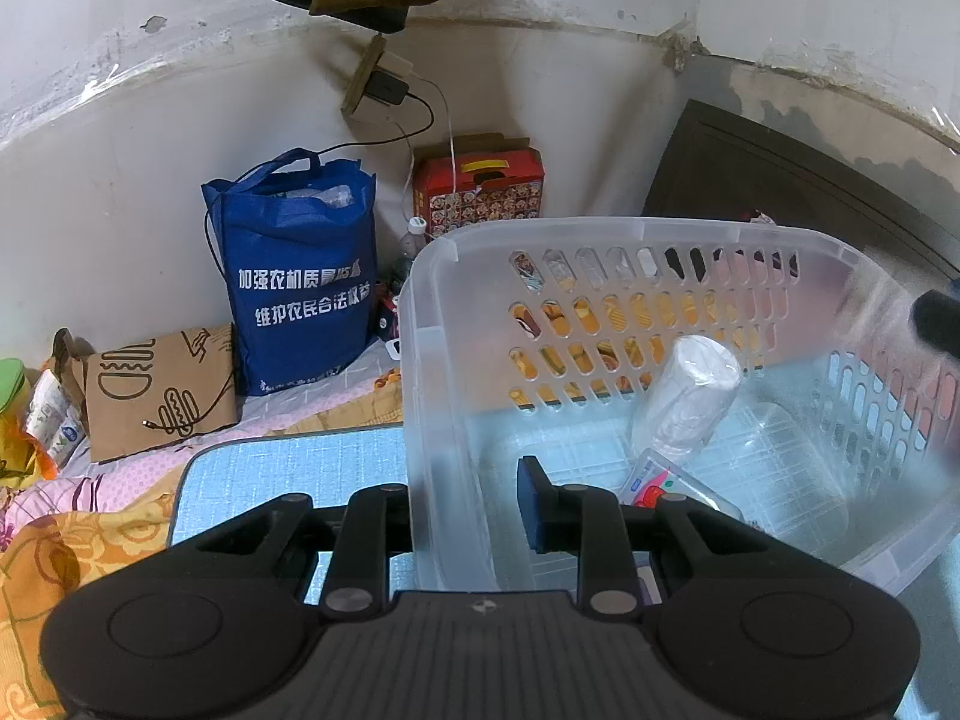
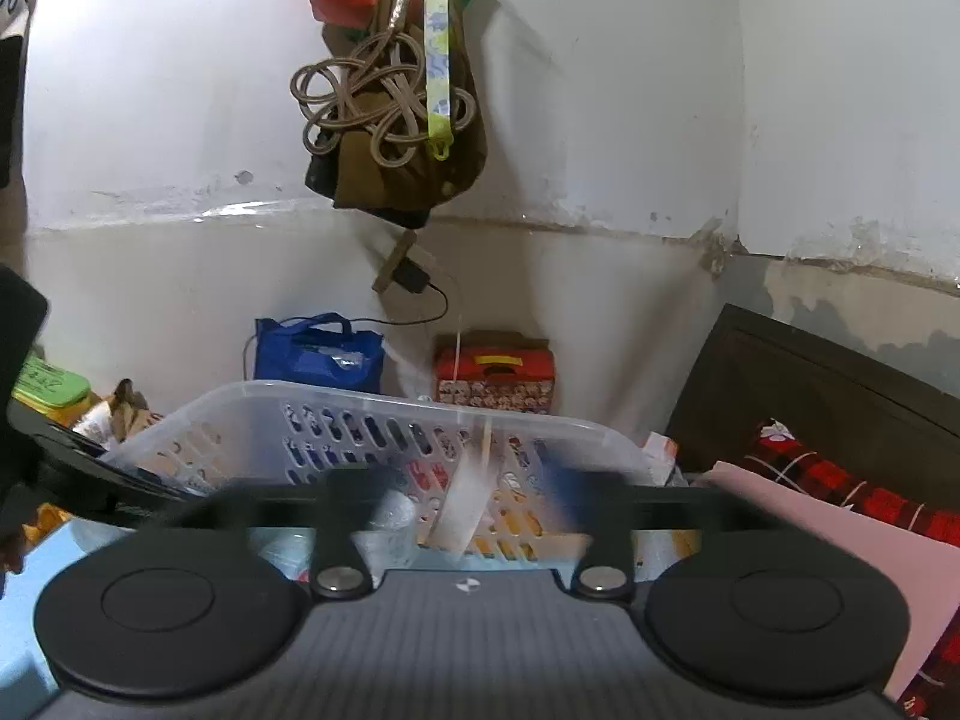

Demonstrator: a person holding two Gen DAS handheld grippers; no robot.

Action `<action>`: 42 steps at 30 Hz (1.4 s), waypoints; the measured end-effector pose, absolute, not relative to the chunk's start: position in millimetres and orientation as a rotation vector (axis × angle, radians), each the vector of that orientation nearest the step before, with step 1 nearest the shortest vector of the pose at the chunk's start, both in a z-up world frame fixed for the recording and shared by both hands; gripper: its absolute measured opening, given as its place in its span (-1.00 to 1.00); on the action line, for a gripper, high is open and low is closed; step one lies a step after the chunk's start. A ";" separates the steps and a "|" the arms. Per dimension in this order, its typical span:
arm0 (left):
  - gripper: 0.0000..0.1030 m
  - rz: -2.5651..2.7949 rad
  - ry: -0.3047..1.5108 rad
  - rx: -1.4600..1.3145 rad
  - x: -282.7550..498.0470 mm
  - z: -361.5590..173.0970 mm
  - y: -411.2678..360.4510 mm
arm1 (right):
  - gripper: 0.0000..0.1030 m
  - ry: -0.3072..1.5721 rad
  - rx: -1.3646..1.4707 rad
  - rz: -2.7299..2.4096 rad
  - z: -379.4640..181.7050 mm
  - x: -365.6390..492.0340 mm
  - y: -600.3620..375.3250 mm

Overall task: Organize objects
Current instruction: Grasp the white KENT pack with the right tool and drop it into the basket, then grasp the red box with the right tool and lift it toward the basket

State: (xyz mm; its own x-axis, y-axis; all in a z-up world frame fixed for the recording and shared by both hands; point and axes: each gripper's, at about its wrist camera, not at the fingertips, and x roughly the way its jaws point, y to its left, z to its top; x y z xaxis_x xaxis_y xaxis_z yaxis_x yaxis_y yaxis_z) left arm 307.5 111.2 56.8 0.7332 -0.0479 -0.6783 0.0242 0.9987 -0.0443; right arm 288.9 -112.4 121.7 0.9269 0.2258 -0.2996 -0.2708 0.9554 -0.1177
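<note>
Bed point(image 1: 78, 516) in patterned sheets is carrying everything; a pale blue tabletop point(image 1: 288, 480) is lying on it, and the clear plastic basket point(image 1: 432, 360) is sitting on that board.

Left gripper point(image 1: 474, 510) is pinching the basket's near wall: one jaw is showing inside the basket, the other outside, wall between them. Jaws are closed on the wall, holding the basket steady.

Right gripper point(image 2: 465, 498) is hanging at the basket's point(image 2: 384, 402) near rim, blurred with motion. Jaws are standing wide, nothing pressed between them. A whitish strip point(image 2: 465, 504) is showing in the gap, smeared; cannot tell whether it is falling in, lying inside, or part of the basket.

Inside the basket: a clear plastic-wrapped cylinder point(image 1: 690, 402) is leaning against the far perforated wall, and a small flat packet with red print point(image 1: 660, 480) is lying on the floor beside it. Those two are reading as sorted.

Progress, as a judgement: partway or later. At least two items are already in, and the right jaws are looking freshly emptied over the rim.

Left to do: not clear. No loose items are showing on the board. Blue bag point(image 1: 300, 264), red carton point(image 1: 480, 192) and brown paper bag point(image 1: 156, 396) along the wall are looking like room clutter, though that is only a guess.
</note>
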 end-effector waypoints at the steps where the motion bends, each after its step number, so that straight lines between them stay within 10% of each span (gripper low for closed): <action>1: -0.42 -0.041 0.747 -0.033 307.1 56.8 111.5 | 0.89 0.269 -0.151 0.263 121.9 285.7 -113.4; 42: -0.42 -0.052 0.725 -0.040 304.7 56.9 113.0 | 0.75 0.356 -0.050 0.500 14.5 110.0 -73.8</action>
State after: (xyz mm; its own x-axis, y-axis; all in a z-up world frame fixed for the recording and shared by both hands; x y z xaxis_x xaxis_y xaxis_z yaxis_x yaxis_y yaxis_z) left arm 304.7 113.0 56.9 0.7472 -0.0614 -0.6618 0.0334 0.9979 -0.0549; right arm 110.0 -73.8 14.5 0.8175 0.4606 -0.3457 -0.4779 0.8776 0.0393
